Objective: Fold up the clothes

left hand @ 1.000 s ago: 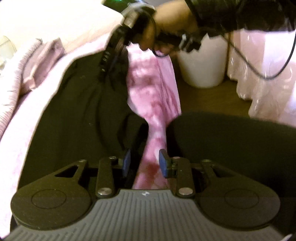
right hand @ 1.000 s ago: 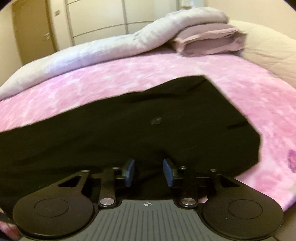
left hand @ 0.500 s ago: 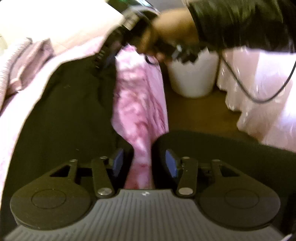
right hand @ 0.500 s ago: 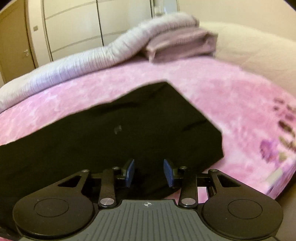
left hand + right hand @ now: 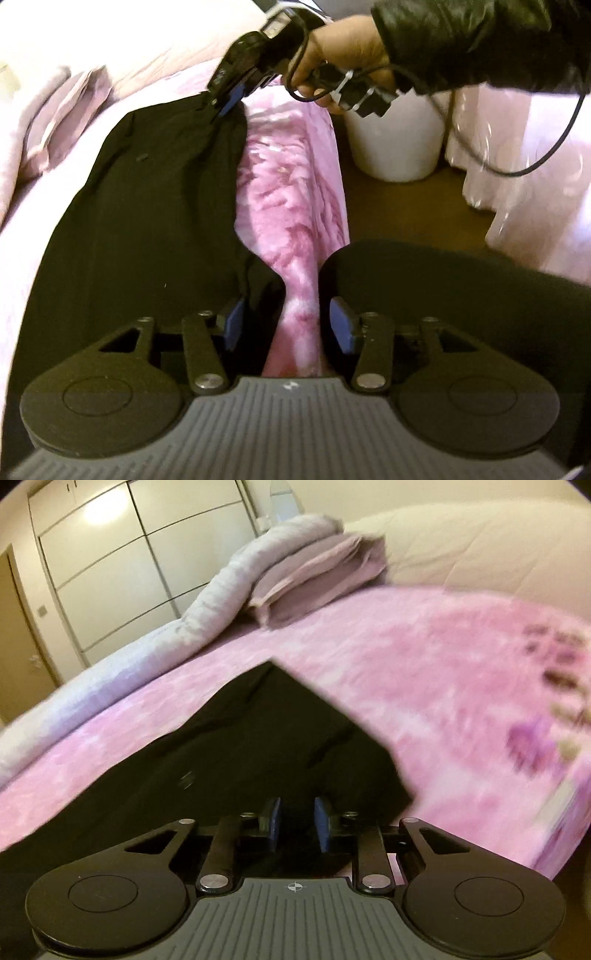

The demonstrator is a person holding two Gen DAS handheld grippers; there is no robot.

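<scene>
Left wrist view: the left gripper (image 5: 284, 325) stands wide, closer to the black garment's (image 5: 147, 206) near corner than a second ago, fabric now between its pads but unclamped. The right gripper (image 5: 225, 101) pinches the far corner at the pink blanket's (image 5: 291, 192) edge.

Right wrist view: the right gripper (image 5: 297, 823) has narrowed on the cloth and lifted; a fold can start once the left closes.

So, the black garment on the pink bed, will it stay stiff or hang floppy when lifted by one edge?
Probably floppy: the black garment creases where the right tongs pinch its edge. It looks thin, so likely light. The plush pink blanket may cling to it.
</scene>
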